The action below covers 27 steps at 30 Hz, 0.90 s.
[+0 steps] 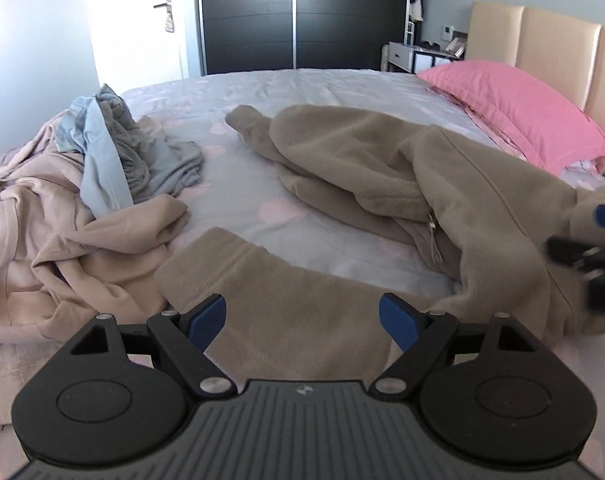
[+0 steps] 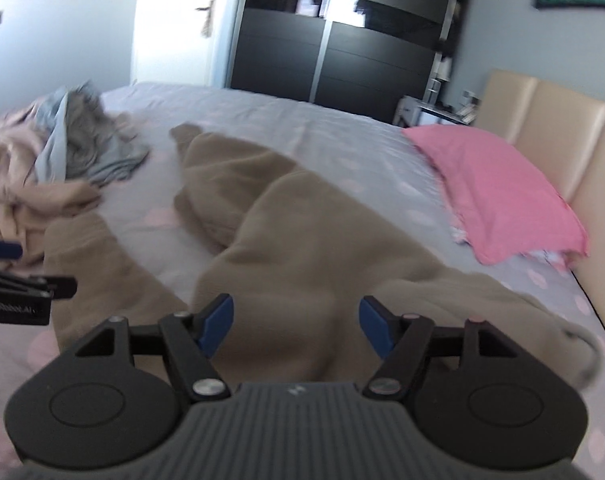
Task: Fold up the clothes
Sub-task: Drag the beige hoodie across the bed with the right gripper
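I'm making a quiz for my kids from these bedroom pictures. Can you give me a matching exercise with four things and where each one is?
Things:
1. pillow
2. fleece jacket
3. heap of clothes
4. wardrobe

Places:
A. behind the far edge of the bed
B. against the headboard, at the right side of the bed
C. bunched at the left side of the bed
D. spread over the middle of the bed, in front of both claws

Pairs: 1-B, 2-D, 3-C, 4-A

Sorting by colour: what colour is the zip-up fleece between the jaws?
Tan-brown fleece, clearest in the left wrist view.
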### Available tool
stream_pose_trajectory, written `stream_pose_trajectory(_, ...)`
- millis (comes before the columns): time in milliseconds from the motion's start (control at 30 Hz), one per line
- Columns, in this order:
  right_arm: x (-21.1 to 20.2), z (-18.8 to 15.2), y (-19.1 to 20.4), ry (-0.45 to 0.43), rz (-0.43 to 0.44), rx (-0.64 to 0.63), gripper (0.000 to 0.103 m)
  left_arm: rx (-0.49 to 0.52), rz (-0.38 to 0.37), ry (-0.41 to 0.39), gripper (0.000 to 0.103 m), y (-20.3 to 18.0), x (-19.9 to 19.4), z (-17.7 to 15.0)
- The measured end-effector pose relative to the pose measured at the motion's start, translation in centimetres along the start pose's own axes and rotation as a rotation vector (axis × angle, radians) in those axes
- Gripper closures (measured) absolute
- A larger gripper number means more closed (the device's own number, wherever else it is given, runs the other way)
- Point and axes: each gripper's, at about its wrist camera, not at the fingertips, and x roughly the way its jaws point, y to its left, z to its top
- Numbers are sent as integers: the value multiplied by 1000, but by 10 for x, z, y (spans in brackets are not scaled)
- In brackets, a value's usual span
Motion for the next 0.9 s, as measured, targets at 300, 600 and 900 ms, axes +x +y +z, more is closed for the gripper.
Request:
stream_pose_trajectory(300,116,-7,57,145,-143,-32,29,-41,53,36,19,12,22,-7)
stream_pose_trajectory(600,66,1,-28,92,-250,81,94,-52,76,52,19,30,28,-16)
stream_pose_trajectory(900,-51,1,-209,-23,-637,281,95,-15,50,20,19,7,23,0)
